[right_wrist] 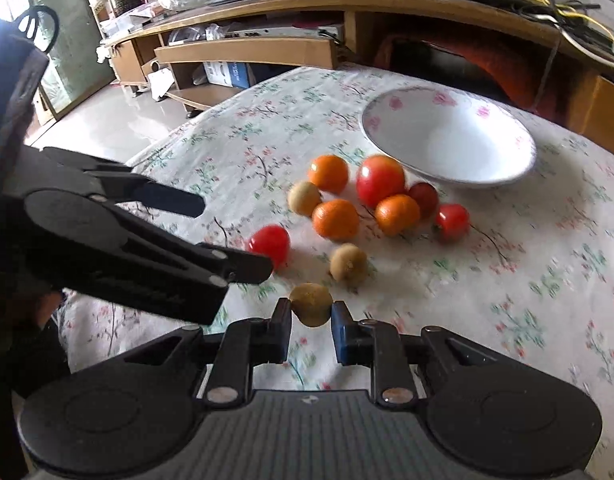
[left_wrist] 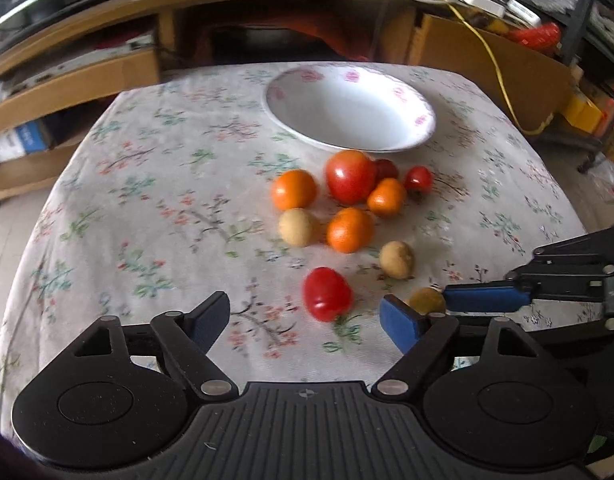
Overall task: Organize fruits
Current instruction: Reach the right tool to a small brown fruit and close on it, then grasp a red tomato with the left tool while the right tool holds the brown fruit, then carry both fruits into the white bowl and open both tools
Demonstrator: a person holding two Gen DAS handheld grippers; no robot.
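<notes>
Still fruitless, the bowl (left_wrist: 349, 114) — right tool (right_wrist: 310, 320) grips a longan (right_wrist: 311, 305).

Floral-clothed table (left_wrist: 155, 184) — fruits (left_wrist: 349, 229), bowl (left_wrist: 423, 118)

Both wrist views face bowl (left_wrist: 349, 109) closely.

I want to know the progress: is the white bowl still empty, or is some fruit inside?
Empty. The bowl shows only its bare white inside in both views; all fruits lie on the tablecloth, except one in the right gripper.
</notes>
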